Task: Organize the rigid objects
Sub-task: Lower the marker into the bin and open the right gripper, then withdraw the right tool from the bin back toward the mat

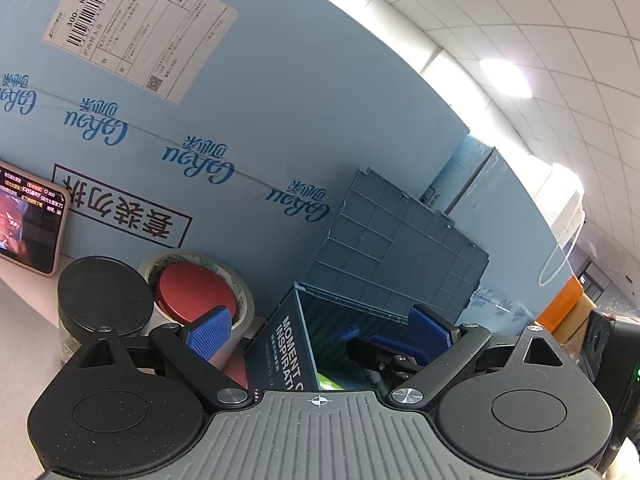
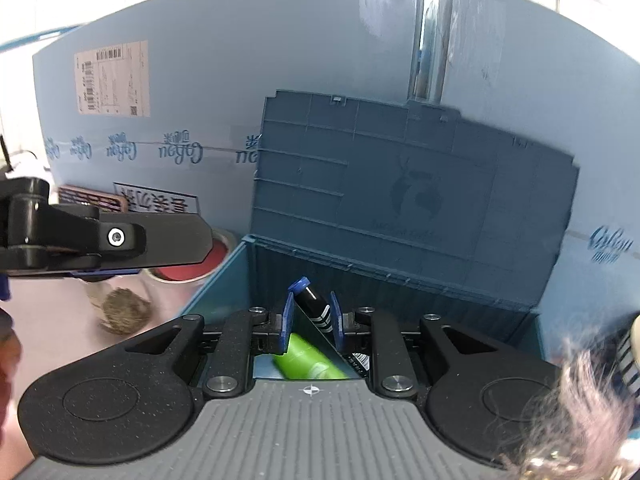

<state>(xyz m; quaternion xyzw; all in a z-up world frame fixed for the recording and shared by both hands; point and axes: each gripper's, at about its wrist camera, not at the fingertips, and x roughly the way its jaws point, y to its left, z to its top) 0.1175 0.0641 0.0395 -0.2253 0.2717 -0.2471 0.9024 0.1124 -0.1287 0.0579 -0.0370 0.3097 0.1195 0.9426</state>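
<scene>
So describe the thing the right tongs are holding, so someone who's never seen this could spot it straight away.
Find the blue-grey storage box with its lid standing open against the pale blue cartons. Just over its open inside, the right tongs pinch a small black tube. Its blue cap and white stripes set it apart from the plain green bottle lying below it.

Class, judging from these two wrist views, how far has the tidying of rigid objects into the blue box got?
Done: the storage box stands open and a green tube lies inside. In hand: the right gripper is shut on a black pen with a blue cap, over the box. Left: the black-lidded jar and the red-lidded container inside a tape roll stand outside; the left gripper is open.
</scene>
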